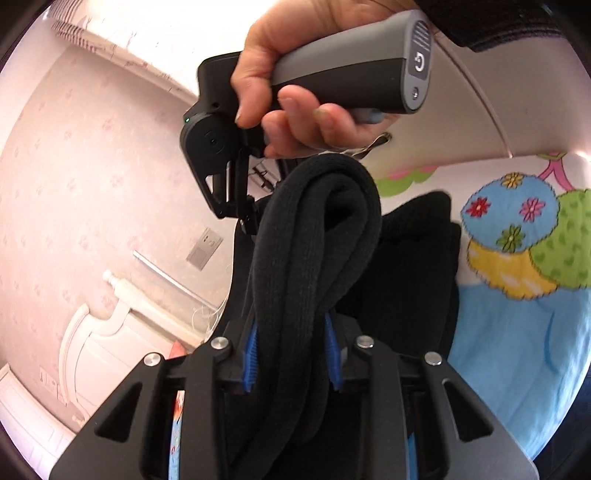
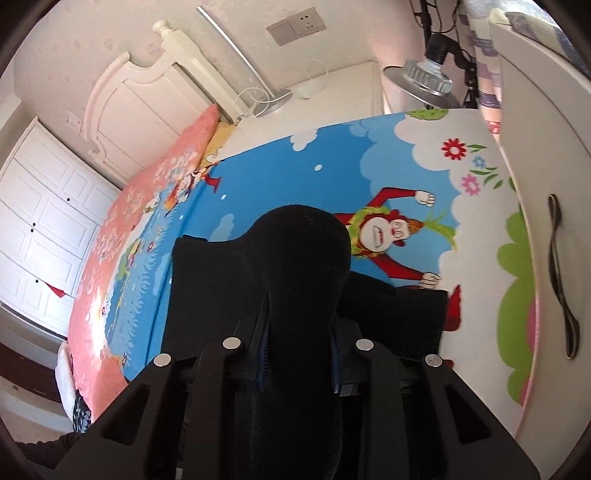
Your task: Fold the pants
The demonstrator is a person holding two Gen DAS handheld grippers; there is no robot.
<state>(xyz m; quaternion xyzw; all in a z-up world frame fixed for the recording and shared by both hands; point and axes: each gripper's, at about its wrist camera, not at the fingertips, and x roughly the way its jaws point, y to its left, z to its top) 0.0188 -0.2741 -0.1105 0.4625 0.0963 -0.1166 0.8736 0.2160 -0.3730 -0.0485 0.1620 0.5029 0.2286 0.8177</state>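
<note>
One pair of black pants (image 1: 317,236), knit fabric, bunched into thick folds. Two tongs were on it, one per hand.

Left tongs (image 1: 291,354): blue pads (image 1: 251,354) sat either side of a doubled-over roll of the pants, pressing into it, so clamped on the fabric. The roll rose from the tongs & looped over at top; rest of the garment hung/lay behind, dark, w/ the cartoon bedsheet (image 1: 517,332) past it.

Right tongs (image 2: 299,354): also clamped on the pants (image 2: 295,266), a fat fold filled the gap betw. its two pads (image 2: 263,354), fabric bulging above them. More of the pants spread out flat on the bed below, to both sides of the fold.

In left wrist view, 1 hand (image 1: 295,92) was seen gripping the grey handle of the right tongs, just above the roll.

Bed: 1 blue/white cartoon sheet (image 2: 314,155), w/ 1 red-suited figure (image 2: 388,236) printed on it, partly covered by the pants. 1 pink pillow or quilt (image 2: 147,206) along the sheet's left edge. 1 white headboard (image 2: 125,96) by the wall, 1 wall socket plate (image 2: 295,25), 1 silver lamp (image 2: 421,81) at top right. 1 dark elastic loop (image 2: 561,280) lay on the white surface right of the bed.
</note>
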